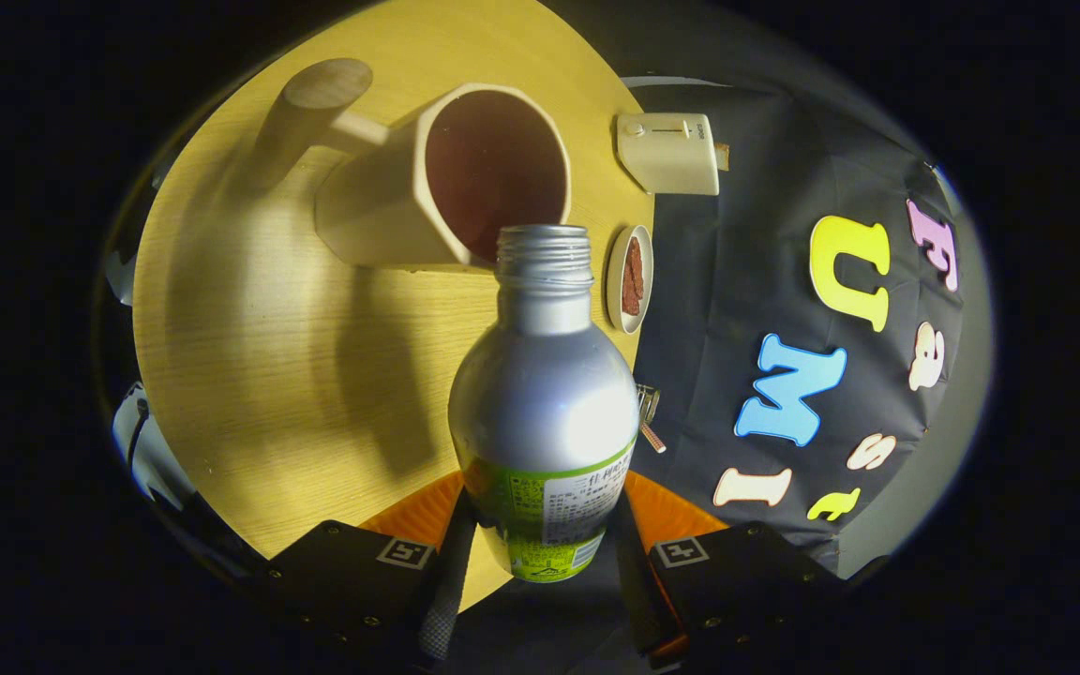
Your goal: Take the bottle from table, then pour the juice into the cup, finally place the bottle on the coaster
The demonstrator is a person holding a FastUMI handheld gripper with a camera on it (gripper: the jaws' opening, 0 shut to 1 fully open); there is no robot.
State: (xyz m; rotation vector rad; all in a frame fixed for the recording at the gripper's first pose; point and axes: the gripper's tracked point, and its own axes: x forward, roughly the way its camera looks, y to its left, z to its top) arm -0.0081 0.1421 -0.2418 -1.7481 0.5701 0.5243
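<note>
My gripper (540, 534) is shut on a silver bottle (545, 394) with a green and white label, both fingers pressing its lower body. The bottle has no cap and is tilted, its threaded open mouth pointing at the rim of a cream cup (451, 183). The cup stands on the wooden table (249, 356), handle away from the bottle, and its inside looks dark. An orange coaster (423, 514) lies on the table just behind the bottle's base, partly hidden by my fingers. I cannot see any liquid flowing.
A small white dish (631, 278) holding something brown sits near the table's edge beside the bottle's neck. Beyond it lies a white boxy device (671, 152) at the table's edge. A small metal clip (649, 412) shows by the bottle's shoulder.
</note>
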